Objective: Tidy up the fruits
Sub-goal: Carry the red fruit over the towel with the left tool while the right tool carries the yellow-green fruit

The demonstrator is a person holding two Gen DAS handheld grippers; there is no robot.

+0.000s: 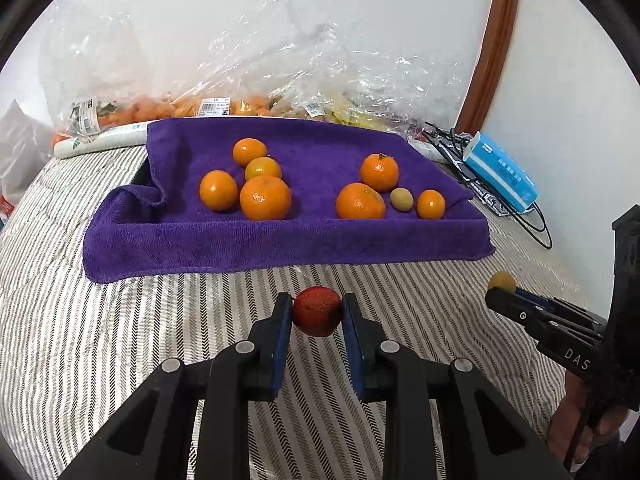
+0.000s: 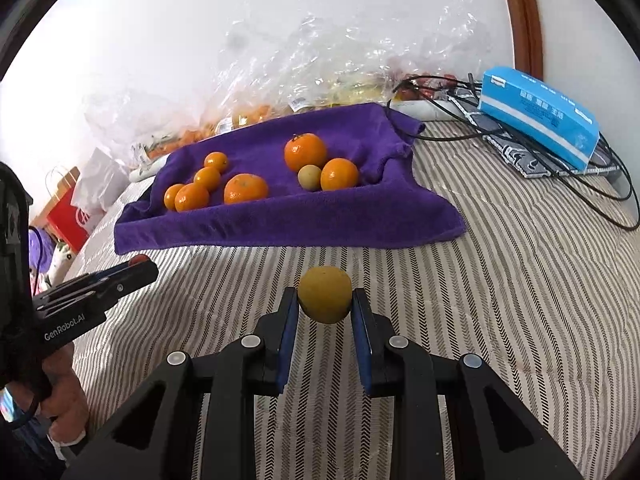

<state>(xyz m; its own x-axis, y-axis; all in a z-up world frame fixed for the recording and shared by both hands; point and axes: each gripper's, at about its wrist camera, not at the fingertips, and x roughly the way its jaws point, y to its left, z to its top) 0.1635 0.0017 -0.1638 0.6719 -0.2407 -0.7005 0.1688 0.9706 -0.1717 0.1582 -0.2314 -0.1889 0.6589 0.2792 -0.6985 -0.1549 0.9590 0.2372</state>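
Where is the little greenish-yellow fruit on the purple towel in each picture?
Left wrist view: small round greenish-yellow fruit, right side of the towel, between two oranges.
Right wrist view: same fruit, right of centre, touching an orange.
Shared landmark: purple fuzzy towel.

In the left wrist view, the right claw [image 1: 501,289], off to the right of the left claw [image 1: 317,312], bears white letters "DAS" on its black body. In the right wrist view, the left claw [image 2: 140,266], off to the left, reads "GenRobot.AI". Print on the blue tissue pack [image 2: 540,114] and the bag labels [image 1: 214,106] is too small to read.
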